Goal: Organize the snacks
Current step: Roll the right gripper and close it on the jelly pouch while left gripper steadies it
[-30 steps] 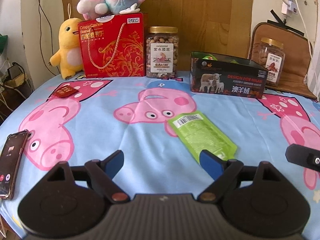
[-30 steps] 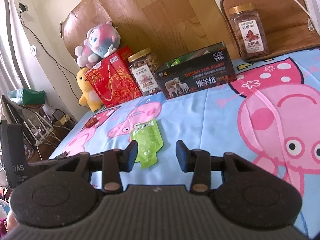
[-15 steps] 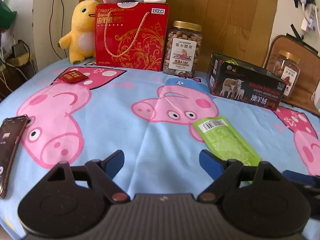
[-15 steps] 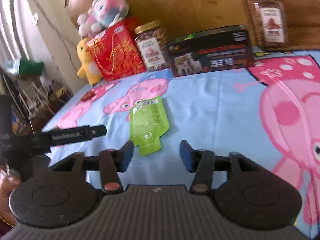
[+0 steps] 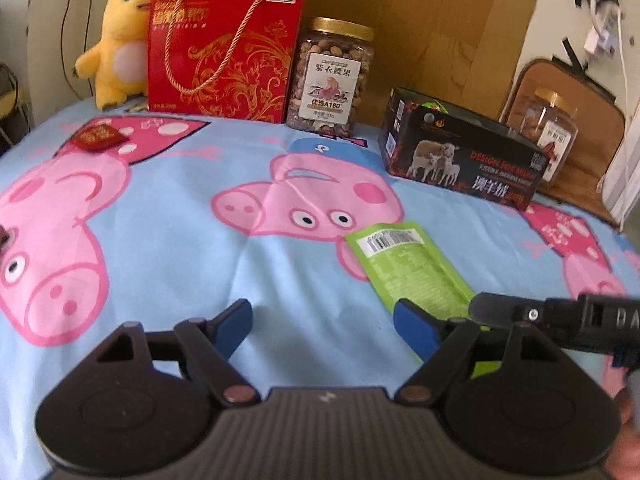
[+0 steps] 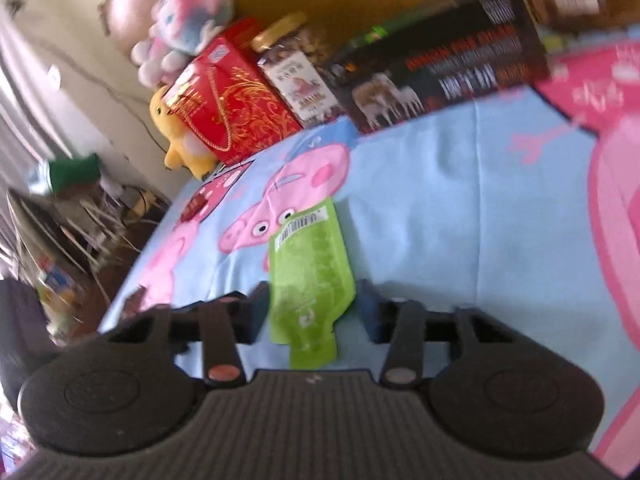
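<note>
The right gripper [image 6: 314, 314] is closing its jaws around a green snack pouch [image 6: 310, 276] lying flat on a cartoon-pig cloth [image 6: 460, 208]; the left gripper [image 5: 322, 326], jaws apart and narrowing, is hovering empty.

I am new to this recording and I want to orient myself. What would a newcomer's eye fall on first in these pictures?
First, the cloth, light blue with big pink cartoon pigs, covering the whole table. Next, the bright green snack pouch lying flat near the front, with the right claw closing around its near end, the pads not yet touching it. Along the back stand a red gift box, a nut jar and a black box.
</note>
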Action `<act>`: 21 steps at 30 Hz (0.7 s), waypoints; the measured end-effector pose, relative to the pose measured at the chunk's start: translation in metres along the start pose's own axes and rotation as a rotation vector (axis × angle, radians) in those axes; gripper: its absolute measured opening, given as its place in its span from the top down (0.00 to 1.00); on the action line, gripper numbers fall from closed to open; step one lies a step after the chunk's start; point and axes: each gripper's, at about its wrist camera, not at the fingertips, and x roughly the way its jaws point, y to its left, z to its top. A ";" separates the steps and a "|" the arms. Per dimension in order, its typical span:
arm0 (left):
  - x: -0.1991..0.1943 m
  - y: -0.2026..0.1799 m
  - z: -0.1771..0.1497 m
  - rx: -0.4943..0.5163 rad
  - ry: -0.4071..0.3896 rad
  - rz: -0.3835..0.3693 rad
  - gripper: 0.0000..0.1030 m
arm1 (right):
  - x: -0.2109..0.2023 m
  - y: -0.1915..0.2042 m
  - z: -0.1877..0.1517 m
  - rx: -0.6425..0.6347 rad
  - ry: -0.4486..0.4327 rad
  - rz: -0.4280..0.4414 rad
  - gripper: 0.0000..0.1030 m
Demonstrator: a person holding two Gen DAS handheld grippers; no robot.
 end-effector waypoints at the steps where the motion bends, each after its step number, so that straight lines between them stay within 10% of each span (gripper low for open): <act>1: 0.001 -0.002 -0.001 0.011 -0.002 0.010 0.23 | 0.002 -0.003 0.001 0.030 0.021 0.020 0.73; 6: 0.000 -0.005 -0.001 0.030 0.003 0.018 0.23 | 0.015 -0.007 -0.001 0.107 0.062 0.069 0.97; 17: 0.004 0.026 0.004 -0.286 0.180 -0.554 0.18 | -0.017 -0.034 -0.010 0.291 0.088 0.217 0.98; 21: 0.008 0.032 -0.003 -0.362 0.199 -0.594 0.18 | -0.024 -0.047 -0.018 0.359 0.100 0.229 0.98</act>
